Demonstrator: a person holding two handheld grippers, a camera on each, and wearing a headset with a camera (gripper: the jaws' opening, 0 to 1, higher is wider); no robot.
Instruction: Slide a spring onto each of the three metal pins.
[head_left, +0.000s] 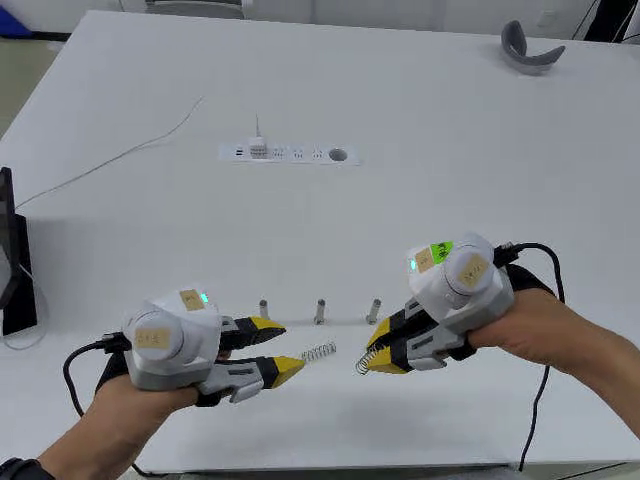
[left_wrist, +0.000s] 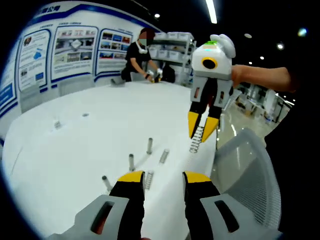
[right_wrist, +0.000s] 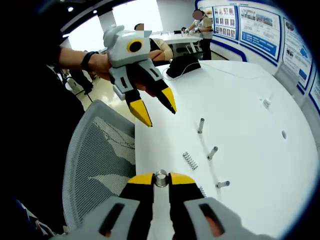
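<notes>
Three metal pins (head_left: 320, 311) stand upright in a row near the front edge of the desk (head_left: 400, 120), between the two grippers. The right gripper (head_left: 378, 362) is clamped on a spring (head_left: 367, 361) and holds it above the desk close to the right-hand pin; in the right gripper view the spring sits end-on between the yellow tips. The left gripper (head_left: 283, 346) has its jaws apart with nothing in them, and a second spring (head_left: 319, 351) lies on the desk just beyond its tips, nearer the front edge than the middle pin.
</notes>
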